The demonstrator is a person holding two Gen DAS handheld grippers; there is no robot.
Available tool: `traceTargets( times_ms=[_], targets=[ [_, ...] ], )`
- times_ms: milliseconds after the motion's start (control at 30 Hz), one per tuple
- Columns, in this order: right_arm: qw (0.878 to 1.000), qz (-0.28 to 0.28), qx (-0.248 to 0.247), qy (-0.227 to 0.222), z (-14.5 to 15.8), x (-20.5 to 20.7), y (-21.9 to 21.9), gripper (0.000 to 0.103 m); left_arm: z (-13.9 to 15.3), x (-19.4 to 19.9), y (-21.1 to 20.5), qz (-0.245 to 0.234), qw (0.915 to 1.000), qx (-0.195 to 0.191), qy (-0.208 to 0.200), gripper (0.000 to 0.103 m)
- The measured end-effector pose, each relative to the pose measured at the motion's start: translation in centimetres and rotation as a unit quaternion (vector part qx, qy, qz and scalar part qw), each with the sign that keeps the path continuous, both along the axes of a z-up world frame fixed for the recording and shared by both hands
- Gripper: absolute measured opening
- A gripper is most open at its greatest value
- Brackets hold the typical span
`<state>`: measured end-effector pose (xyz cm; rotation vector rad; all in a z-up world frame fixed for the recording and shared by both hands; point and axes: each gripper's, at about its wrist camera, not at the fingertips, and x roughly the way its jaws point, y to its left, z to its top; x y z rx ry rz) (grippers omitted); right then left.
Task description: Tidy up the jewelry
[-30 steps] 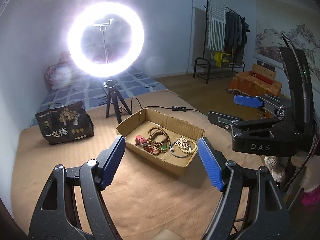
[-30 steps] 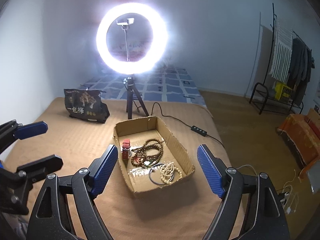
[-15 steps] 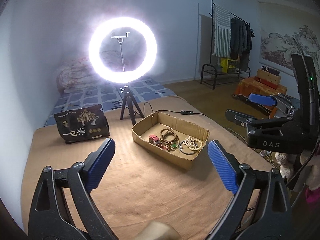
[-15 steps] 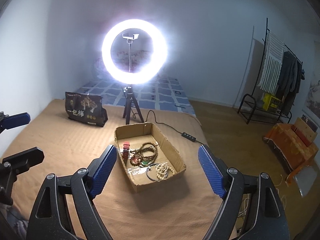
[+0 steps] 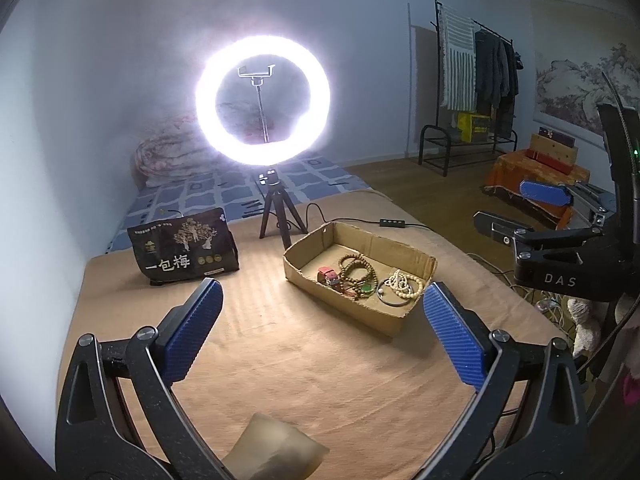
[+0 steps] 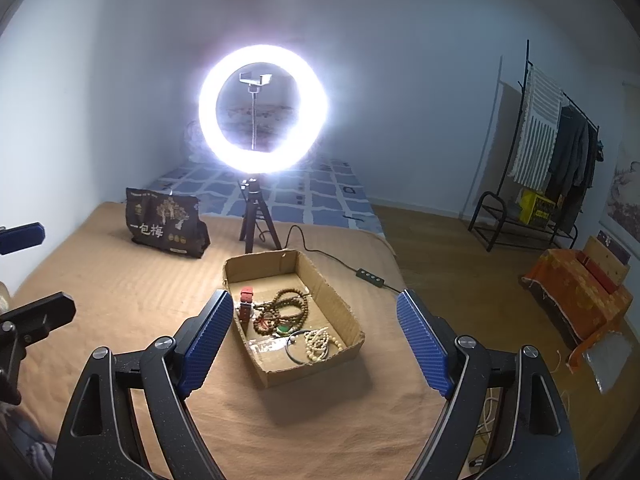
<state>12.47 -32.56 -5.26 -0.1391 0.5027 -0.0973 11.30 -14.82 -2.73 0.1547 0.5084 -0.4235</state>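
Reaching into the cardboard tray (image 6: 340, 312) on the bed could go wrong: brown bead strands (image 6: 286, 306), white bracelet (image 6: 318, 342) and watch (image 6: 246, 300) overlap, so released left tongs (image 5: 320, 336) or right tongs (image 6: 316, 340) may snag several.

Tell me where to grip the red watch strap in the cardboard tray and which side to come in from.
Grip the red watch strap across its narrow width, near the middle, coming straight down from above. It lies flat against the cardboard tray's left wall, with brown beads close on the right, so a side approach looks blocked.
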Motion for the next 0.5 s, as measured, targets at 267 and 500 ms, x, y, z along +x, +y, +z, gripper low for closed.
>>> traceTargets(
  times_ms=[267, 500],
  targets=[
    [1.000, -0.001, -0.002, -0.003, 0.16, -0.21, -0.01, 0.084, -0.08, 0.16, 0.29, 0.007, 1.0000, 0.000, 0.000, 0.103],
    [1.000, -0.002, -0.005, -0.006, 0.34, -0.29, 0.06, 0.084, -0.23, 0.14, 0.45, 0.014, 0.9999, 0.003, -0.001, 0.103]
  ],
)
